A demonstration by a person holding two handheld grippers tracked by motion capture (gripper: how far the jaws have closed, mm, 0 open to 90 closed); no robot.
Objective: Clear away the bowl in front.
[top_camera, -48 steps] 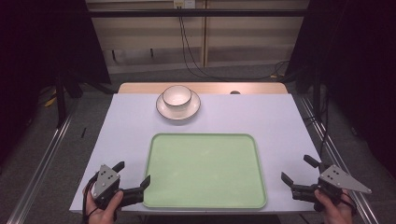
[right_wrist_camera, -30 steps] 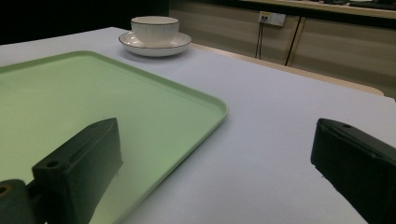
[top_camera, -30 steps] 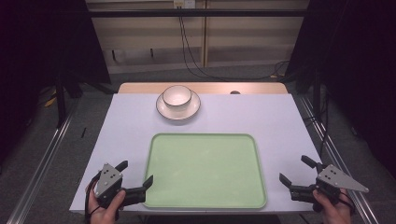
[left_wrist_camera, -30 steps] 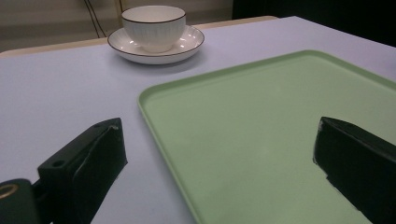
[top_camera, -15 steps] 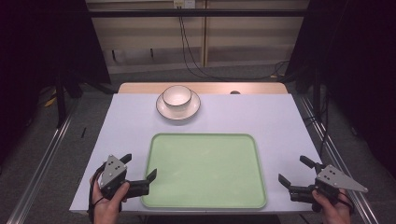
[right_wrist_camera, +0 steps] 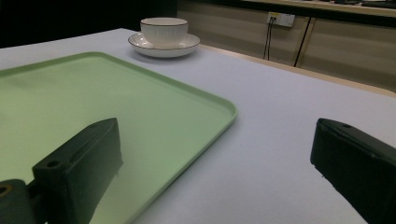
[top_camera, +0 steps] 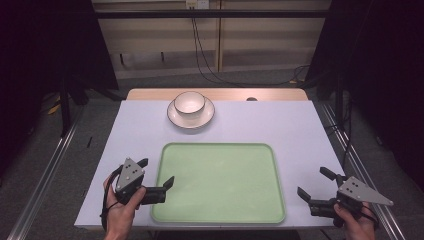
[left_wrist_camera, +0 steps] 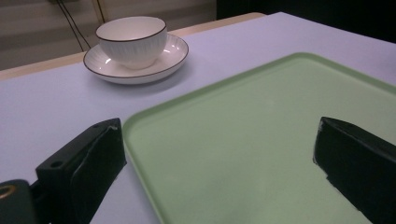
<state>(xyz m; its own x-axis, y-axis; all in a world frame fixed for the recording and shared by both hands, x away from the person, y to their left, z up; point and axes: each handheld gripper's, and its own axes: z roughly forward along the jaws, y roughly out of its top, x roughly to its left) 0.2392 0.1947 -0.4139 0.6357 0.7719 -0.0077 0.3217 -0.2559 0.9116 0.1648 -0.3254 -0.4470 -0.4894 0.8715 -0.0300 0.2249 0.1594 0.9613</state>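
Note:
A pale green tray [top_camera: 218, 150] lies empty on the near half of the white table. At the back stands a white ribbed cup [top_camera: 189, 104] on a white saucer [top_camera: 175, 117]. My left gripper [top_camera: 156, 172] is open at the tray's left edge, one jaw over the tray and one beside it; its own view shows the tray [left_wrist_camera: 261, 135] between the jaws and the cup [left_wrist_camera: 132, 41] beyond. My right gripper [top_camera: 315, 184] is open over bare table right of the tray, with the tray's corner [right_wrist_camera: 205, 116] and the cup [right_wrist_camera: 164, 31] ahead of it.
The white table top [top_camera: 295, 130] ends in a wooden strip at the back [top_camera: 270, 94]. Metal rails run along the floor on both sides [top_camera: 45, 170]. Cables hang down the far wall [top_camera: 200, 45].
My left gripper has moved right and forward until its jaws straddle the tray's left edge. My right gripper has shifted slightly left. Cup and tray have stayed put.

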